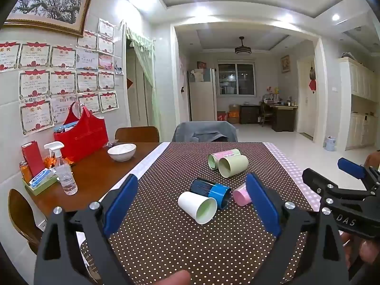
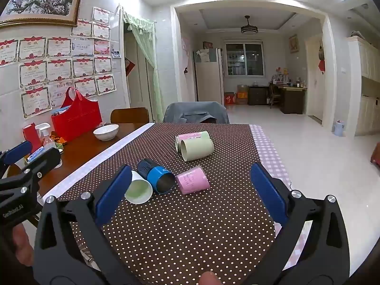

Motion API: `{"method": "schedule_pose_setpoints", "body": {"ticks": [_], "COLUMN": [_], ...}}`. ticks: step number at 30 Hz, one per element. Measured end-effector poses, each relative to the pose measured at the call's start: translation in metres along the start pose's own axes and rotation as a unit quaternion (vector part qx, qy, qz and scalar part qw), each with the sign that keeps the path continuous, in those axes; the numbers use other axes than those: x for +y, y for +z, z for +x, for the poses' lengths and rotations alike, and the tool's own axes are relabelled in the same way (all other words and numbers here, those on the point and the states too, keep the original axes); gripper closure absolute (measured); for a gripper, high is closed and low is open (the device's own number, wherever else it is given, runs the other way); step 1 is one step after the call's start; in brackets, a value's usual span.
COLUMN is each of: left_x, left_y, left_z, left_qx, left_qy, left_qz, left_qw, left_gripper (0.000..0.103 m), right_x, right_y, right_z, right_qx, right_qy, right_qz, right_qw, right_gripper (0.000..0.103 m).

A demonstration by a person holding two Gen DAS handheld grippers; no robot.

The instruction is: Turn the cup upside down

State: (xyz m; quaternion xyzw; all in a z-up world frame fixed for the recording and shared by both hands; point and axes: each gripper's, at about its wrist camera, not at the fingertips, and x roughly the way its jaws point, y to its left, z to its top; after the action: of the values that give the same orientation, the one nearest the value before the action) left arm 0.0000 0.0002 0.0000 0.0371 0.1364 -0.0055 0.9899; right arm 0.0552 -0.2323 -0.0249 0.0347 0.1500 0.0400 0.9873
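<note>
Cups on their sides, pink cup (image 1: 241, 197) half hidden behind left gripper (image 1: 192, 204) fingers, both grippers' fingers spread wide, empty.

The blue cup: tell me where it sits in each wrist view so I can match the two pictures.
Left wrist view: the blue cup lies on its side just right of centre, between the white cup and the pink cup.
Right wrist view: it lies left of centre, with the same neighbours.
Shared landmark: the red bag on the wooden table at left.
</note>
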Motion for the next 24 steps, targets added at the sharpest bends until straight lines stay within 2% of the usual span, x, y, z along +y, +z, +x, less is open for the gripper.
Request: {"method": "schedule_pose_setpoints", "body": {"ticks": [24], "left_x": [-0.004], "left_y": [0.001], "left_z": [0.002], "left_qx": [-0.002], "left_qy": [0.002], "left_qz": [-0.003], "left_qw": [1.0000], "left_gripper": [0.013], "right_x": [0.014], "right_y": [0.008], "right_z": [-0.004], "right_qx": [-0.014], "right_qy": [0.003], "right_qz": [-0.012], "right_qw": [1.000], "right_gripper": [0.005]}}
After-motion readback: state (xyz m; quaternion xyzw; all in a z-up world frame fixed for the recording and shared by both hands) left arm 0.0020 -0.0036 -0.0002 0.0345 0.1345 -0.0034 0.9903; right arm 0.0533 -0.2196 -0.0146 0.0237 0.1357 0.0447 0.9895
